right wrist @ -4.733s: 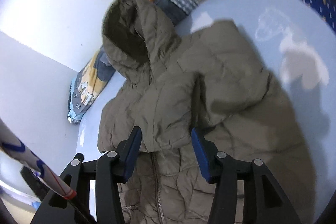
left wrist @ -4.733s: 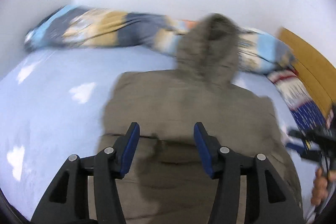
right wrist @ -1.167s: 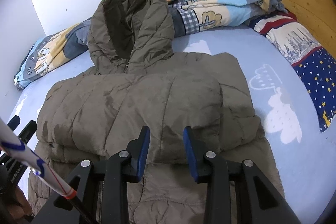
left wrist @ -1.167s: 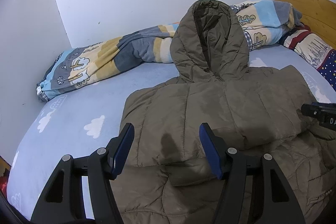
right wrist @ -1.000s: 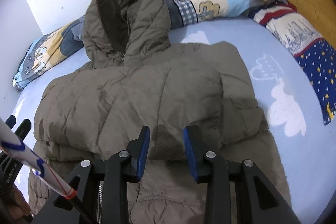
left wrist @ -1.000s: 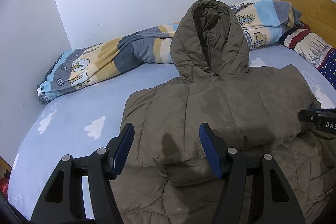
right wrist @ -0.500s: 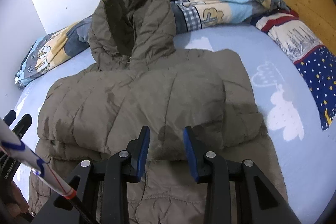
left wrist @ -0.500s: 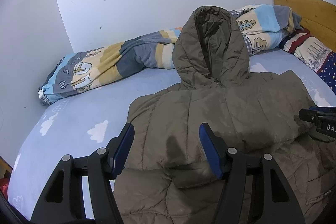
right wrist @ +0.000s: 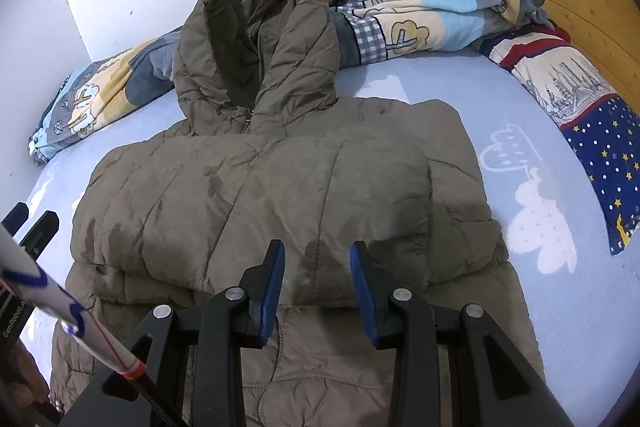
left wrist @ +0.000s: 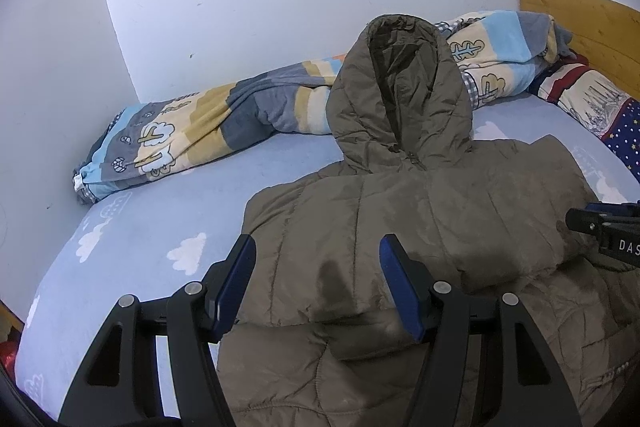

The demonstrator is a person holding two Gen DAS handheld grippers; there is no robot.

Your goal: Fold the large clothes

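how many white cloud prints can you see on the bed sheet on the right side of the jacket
2 in the right wrist view: an outlined cloud beside the jacket shoulder, and a solid white cloud nearer, by its folded sleeve. The jacket may hide more.

- Both views are evenly and fairly brightly lit by cool, diffuse room light; the white wall (left wrist: 280, 7) shows a bluish cast, with no glare
- Shadows are soft: the left gripper (left wrist: 316, 283) casts dim patches on the padded jacket (left wrist: 420, 227), and the right gripper (right wrist: 316, 287) does the same on the folded sleeve layer
- The hood (right wrist: 256, 39) interior is the darkest area
- Fisheye bending is strong: the headboard (right wrist: 572, 3) curves, and black vignette fills the corners
- Focus is sharp across the bed (left wrist: 160, 227); no motion blur, though the striped stick (right wrist: 60, 311) close to the lens looks soft
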